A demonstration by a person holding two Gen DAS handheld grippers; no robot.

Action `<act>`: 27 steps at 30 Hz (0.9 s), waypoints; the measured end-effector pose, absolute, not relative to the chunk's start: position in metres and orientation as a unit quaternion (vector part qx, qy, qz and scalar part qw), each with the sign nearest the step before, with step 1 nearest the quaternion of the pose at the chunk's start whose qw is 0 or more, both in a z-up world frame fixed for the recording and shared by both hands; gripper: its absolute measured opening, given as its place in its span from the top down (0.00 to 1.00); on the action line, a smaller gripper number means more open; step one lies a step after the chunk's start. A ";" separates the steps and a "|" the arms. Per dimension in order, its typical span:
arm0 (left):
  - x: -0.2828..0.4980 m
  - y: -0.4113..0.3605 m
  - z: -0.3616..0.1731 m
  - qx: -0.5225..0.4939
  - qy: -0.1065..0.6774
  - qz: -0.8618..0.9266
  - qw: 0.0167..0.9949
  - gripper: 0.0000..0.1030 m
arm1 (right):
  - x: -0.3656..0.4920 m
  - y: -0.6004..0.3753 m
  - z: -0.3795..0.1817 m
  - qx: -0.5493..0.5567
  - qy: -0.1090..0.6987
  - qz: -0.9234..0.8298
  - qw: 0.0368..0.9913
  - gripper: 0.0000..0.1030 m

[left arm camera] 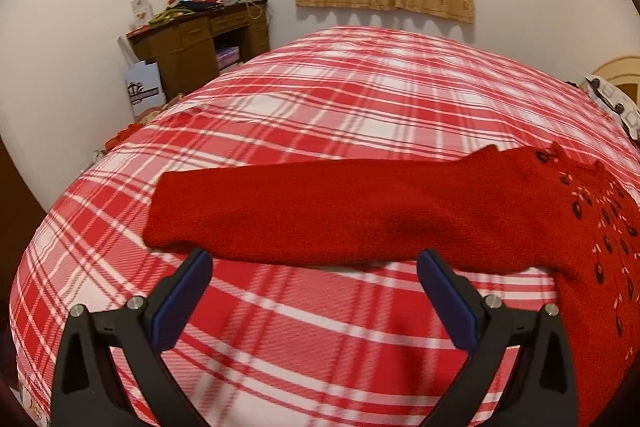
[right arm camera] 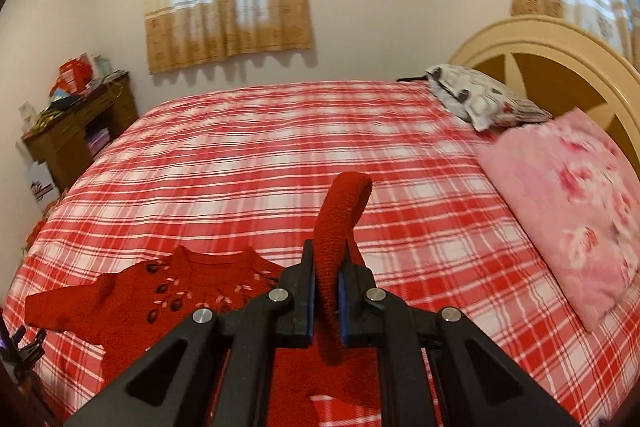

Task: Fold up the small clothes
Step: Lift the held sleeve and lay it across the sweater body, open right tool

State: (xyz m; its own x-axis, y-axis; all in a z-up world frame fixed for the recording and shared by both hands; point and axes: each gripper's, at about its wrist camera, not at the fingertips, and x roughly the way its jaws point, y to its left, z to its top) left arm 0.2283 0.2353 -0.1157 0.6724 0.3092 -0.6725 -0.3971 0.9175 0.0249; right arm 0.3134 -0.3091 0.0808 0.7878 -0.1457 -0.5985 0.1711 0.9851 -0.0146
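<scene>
Pinching a red knit sleeve cuff (right arm camera: 340,227), the right tongs (right arm camera: 327,297) are clamped tight on it with the cuff end sticking up past the tips, while the left tongs (left arm camera: 314,281) hang spread wide apart with nothing in them, just short of the other sleeve (left arm camera: 320,211) lying flat across the plaid bed (left arm camera: 320,99). The little red sweater (right arm camera: 180,291) itself sits near the close edge of the bed, embroidered yoke facing up. If I were doing this fold, I'd carry the held sleeve across the chest low and slow so the knit doesn't drag the body out of square, and use the free tongs to pin the shoulder. Can't see the hem or the lower body, the tongs block it, and the far sleeve's underside is anyone's guess. Pink blanket (right arm camera: 576,211) and a pillow (right arm camera: 476,99) sit well off by the headboard (right arm camera: 560,43).
</scene>
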 end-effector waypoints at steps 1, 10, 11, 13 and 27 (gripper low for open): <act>0.227 0.239 -0.117 -0.063 0.356 0.197 0.912 0.00 | 0.316 -0.301 0.083 0.014 0.313 -0.078 0.946 0.92; 0.222 0.255 -0.124 -0.069 0.360 0.208 0.907 0.00 | 0.337 -0.234 0.094 -0.035 0.308 -0.017 0.951 0.92; 0.221 0.256 -0.124 -0.069 0.361 0.209 0.906 0.00 | 0.338 -0.228 0.094 -0.039 0.308 -0.011 0.951 0.92; 0.220 0.258 -0.125 -0.069 0.362 0.210 0.906 0.00 | 0.344 -0.208 0.091 -0.053 0.310 0.006 0.949 0.92; 0.215 0.269 -0.131 -0.071 0.370 0.220 0.900 0.00 | 0.385 -0.063 -0.014 -0.135 0.364 0.112 0.915 0.92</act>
